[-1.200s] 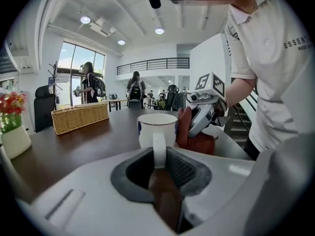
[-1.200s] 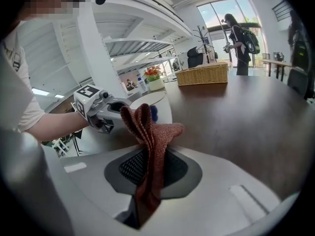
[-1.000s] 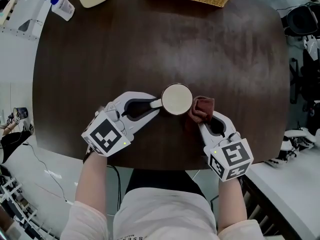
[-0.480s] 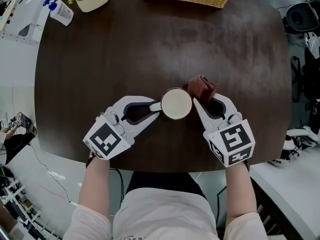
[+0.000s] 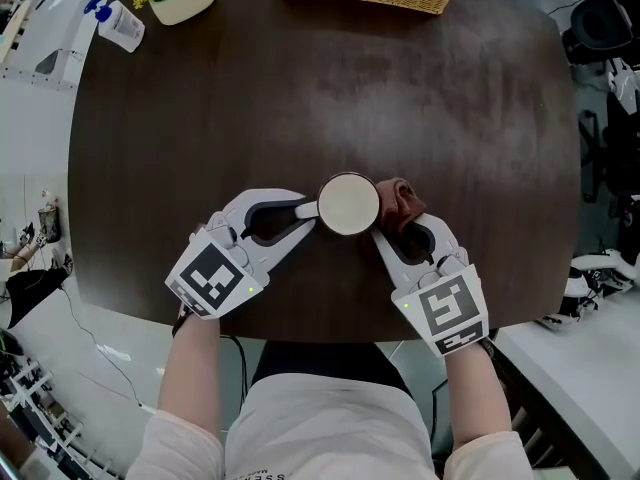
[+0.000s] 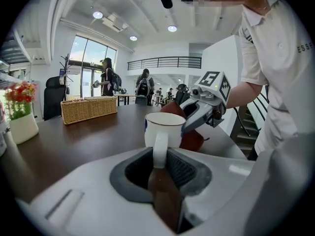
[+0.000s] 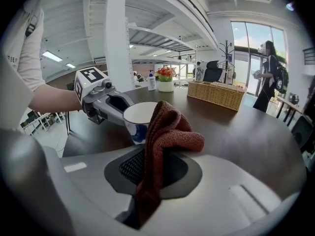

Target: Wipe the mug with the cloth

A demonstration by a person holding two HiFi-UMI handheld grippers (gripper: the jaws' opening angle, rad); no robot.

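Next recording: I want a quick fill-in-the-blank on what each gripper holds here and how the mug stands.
1. The left gripper is shut on the mug's ____.
2. The right gripper has its jaws shut on the ____.
3. The mug stands ____ on the dark table.

Missing words: handle; cloth; upright.

**Upright white ceramic mug (image 5: 349, 204), rust-brown knitted cloth (image 5: 402, 200) against its side**

The mug, blue-patterned with a thin dark rim, stands upright. Its handle points toward the left gripper (image 5: 308, 210), whose jaws clamp it. The cloth, bunched into folds, is pinched by the right gripper (image 5: 396, 230) and touches the mug's right side.
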